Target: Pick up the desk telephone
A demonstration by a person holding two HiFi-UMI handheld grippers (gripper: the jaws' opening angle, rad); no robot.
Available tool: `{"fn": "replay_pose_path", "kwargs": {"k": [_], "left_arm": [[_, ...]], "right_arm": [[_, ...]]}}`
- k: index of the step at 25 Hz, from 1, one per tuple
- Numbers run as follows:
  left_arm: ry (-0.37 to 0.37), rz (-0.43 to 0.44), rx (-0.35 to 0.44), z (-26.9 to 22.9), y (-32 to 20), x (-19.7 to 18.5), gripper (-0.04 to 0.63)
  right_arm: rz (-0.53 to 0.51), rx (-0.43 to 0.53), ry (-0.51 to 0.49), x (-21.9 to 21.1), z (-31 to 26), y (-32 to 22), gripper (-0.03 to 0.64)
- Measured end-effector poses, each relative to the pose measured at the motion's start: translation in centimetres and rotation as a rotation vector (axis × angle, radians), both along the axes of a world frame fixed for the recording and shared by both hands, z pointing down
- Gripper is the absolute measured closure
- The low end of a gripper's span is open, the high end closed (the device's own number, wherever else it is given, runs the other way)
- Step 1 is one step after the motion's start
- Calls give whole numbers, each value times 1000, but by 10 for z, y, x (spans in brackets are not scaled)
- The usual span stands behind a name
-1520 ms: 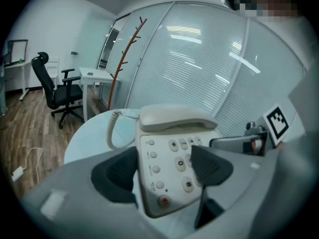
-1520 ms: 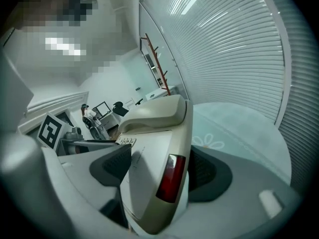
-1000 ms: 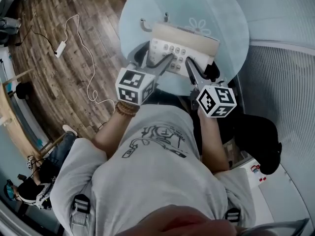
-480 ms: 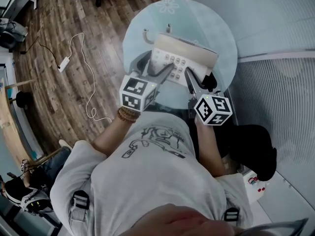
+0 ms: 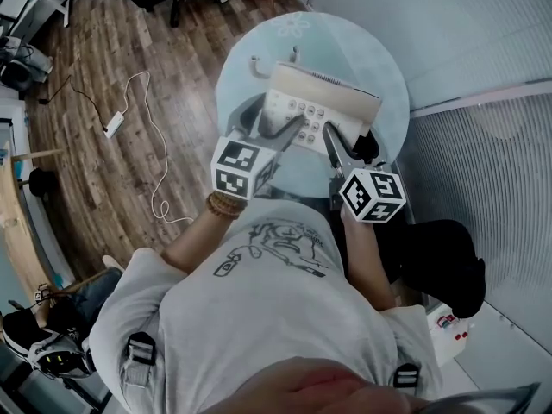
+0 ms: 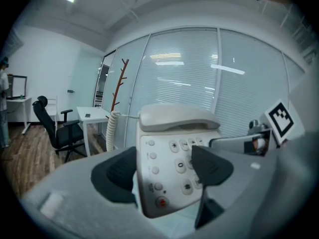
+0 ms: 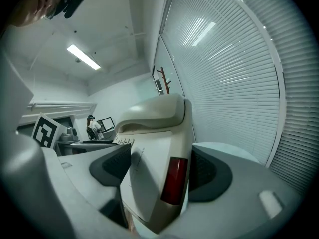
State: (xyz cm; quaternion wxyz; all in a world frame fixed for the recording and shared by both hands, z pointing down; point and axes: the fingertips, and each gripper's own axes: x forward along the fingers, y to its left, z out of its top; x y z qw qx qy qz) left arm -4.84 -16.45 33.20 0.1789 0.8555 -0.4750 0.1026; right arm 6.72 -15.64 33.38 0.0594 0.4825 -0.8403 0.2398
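The beige desk telephone [image 5: 323,102] hangs above the round glass table [image 5: 388,76], held from the near side by both grippers. My left gripper [image 5: 276,125] is shut on its front left corner; in the left gripper view the keypad body [image 6: 172,148] fills the gap between the dark pads [image 6: 117,173]. My right gripper [image 5: 349,141] is shut on the phone's right side [image 7: 154,153], with a red panel [image 7: 172,180] facing the camera. The handset [image 6: 177,117] rests on its cradle, and the coiled cord [image 6: 112,128] hangs at the left.
Wooden floor at the left carries a white cable with a power strip [image 5: 114,126]. A black seat [image 5: 440,257] stands at the right by the blind-covered glass wall. An office chair [image 6: 57,128], a white desk [image 6: 92,114] and a coat stand [image 6: 119,78] lie beyond.
Both grippers have risen together with the telephone between them, so it now stands higher above the glass table. The grips look the same.
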Motion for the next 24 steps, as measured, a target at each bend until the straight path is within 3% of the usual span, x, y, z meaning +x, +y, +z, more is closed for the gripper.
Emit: {"fn": "replay_pose_path", "kwargs": {"k": [24], "left_arm": [[-1, -27, 7, -2, 1, 12, 253]], "right_arm": [[-16, 13, -15, 12, -1, -2, 277]]}}
